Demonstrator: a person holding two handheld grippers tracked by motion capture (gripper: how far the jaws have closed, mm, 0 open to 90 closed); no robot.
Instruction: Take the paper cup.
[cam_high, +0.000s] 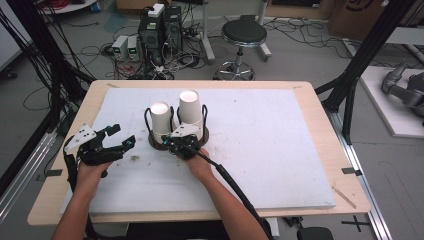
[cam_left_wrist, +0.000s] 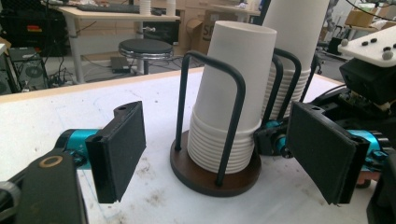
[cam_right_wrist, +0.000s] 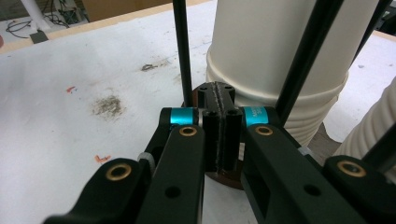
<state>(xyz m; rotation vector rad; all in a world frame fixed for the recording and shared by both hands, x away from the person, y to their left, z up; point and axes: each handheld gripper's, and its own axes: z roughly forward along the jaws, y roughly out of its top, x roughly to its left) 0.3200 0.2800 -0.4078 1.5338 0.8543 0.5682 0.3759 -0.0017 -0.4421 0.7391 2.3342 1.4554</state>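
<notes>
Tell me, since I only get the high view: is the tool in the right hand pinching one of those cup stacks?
Observer: No. The right tool is shut on nothing, its tips beside a cup stack.
Operator: And the left one?
Observer: The left tool gapes wide, aimed at the nearer stack but not touching it.
Operator: Is each stack just one tall cup?
Observer: No, many cups are nested; their rims show as ridges low down.
</notes>
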